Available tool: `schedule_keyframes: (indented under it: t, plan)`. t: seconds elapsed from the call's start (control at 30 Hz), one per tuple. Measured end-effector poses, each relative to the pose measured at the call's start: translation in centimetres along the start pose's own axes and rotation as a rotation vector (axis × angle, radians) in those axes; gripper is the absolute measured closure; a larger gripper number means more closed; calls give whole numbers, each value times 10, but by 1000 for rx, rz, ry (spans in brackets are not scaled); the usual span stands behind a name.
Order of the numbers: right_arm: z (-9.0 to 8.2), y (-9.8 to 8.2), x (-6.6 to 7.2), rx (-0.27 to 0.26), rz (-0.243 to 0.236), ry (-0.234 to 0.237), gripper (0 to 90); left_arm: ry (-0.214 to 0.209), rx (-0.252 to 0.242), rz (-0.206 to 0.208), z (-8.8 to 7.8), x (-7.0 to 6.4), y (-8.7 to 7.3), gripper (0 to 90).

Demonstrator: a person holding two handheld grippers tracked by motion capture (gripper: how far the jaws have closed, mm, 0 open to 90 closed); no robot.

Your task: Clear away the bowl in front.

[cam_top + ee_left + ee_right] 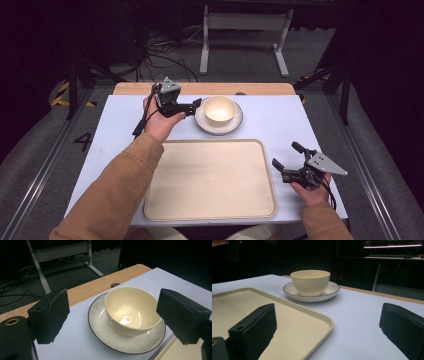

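Note:
A cream bowl (219, 109) (132, 307) (310, 282) stands empty on a white plate with a dark rim (235, 125) (100, 325) (330, 291) at the far middle of the table. My left gripper (194, 106) (115, 307) is just left of the plate and points at it, open, with the bowl ahead between its jaws and untouched. An empty beige tray (210, 180) (294, 322) lies in front of the plate. To the right of the tray, my right gripper (287, 155) (329, 322) is open over the tray's edge, holding nothing.
The table top is pale blue (280, 120) with a wooden strip (200, 88) along its far edge. Beyond it on the floor stand a white metal frame (245, 22) and loose cables (160, 55). Bare table surface lies on both sides of the tray.

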State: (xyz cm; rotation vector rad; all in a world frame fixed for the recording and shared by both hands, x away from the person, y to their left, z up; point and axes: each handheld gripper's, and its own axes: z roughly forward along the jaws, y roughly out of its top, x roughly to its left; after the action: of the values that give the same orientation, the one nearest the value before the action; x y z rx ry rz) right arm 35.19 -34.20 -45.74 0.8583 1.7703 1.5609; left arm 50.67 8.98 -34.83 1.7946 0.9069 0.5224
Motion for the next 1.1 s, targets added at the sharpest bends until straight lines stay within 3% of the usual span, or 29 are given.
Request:
schedule_keyframes:
  t: [0.17,0.3,0.47,0.67,0.83,1.1]
  plan:
    - [-1,0,0,-7,-2,0,15,4,15,-14,10,2,5,121]
    - [-1,0,0,-6,-1,-3,22,22,35,-2,15,5,10,118]
    - [-1,0,0,-7,-1,-8,20,20,49,-37,23,11,14,107]
    - [-2,-1,1,-17,-9,-8,15,5,77,-56,37,8,15,101]
    - [-2,-1,1,-24,-7,-9,15,20,99,-45,45,6,17,101]
    - [-3,-2,1,-37,-6,-10,15,34,138,-70,65,5,19,115]
